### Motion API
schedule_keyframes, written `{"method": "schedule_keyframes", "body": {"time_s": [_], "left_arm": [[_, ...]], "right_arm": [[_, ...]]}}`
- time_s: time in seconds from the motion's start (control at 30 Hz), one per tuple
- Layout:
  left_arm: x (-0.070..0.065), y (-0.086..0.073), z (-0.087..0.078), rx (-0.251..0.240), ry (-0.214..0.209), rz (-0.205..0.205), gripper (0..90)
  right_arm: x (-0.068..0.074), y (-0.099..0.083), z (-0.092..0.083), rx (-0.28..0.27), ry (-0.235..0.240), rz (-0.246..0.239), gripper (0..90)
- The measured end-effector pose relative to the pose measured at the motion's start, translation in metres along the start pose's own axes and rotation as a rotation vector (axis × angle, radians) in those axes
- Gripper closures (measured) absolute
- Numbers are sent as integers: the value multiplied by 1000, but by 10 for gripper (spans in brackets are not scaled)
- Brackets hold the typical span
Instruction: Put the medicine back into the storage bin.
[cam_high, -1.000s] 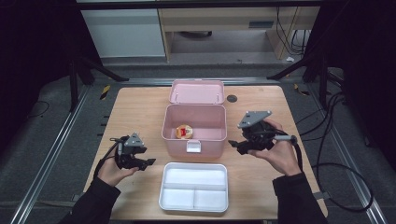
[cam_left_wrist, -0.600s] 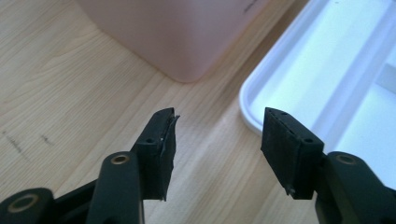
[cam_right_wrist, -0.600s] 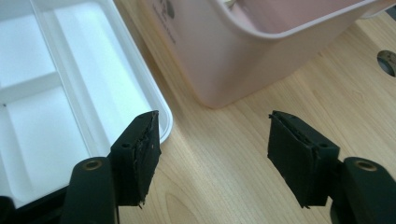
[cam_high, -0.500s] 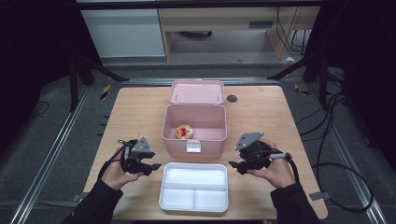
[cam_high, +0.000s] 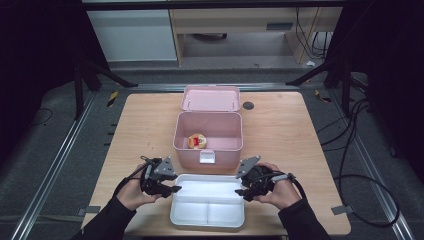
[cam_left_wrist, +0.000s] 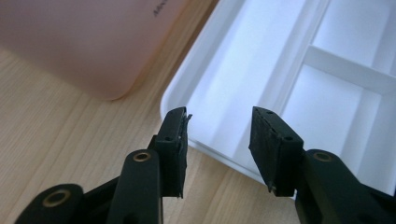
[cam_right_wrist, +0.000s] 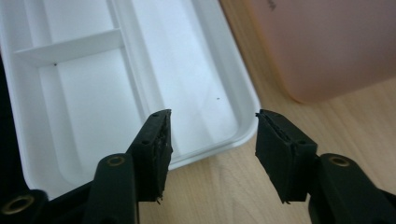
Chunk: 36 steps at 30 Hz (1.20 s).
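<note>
Straddling opposite ends of the white divided plastic tray (cam_high: 207, 201), the left gripper (cam_high: 172, 189) and right gripper (cam_high: 241, 191) are closing half-open jaws, gripping nothing.

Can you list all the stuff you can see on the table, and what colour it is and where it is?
Tray: one, white, three compartments, near edge of the table, between the two grippers.
Box: one, pink, open, middle of the table, behind the tray.
Lid: one, pink, behind the box.
Small item: one, orange and red, inside the box; too small to tell what.
Table: one, light wood.
Left gripper: one, black, fingers apart around the tray's left rim.
Right gripper: one, black, fingers apart around the tray's right rim.
</note>
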<state>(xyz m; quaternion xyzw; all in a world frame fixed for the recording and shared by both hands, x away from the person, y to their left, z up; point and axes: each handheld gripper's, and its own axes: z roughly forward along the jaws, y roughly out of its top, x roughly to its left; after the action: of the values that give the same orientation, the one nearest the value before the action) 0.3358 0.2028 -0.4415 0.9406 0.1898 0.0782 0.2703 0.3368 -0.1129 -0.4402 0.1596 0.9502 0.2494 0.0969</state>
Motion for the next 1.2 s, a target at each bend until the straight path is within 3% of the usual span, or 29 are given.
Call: {"method": "schedule_keyframes", "body": {"time_s": [0.4,0.63,1.2], "left_arm": [[-14,6,17,112,-68,80,656],[-17,7,28,177,-85,123,704],[-17,9,42,251,-118,186,821]], "right_arm": [[13,3,22,94,69,-43,582],[19,5,31,154,100,-81,660],[22,9,46,244,141,-119,837]]}}
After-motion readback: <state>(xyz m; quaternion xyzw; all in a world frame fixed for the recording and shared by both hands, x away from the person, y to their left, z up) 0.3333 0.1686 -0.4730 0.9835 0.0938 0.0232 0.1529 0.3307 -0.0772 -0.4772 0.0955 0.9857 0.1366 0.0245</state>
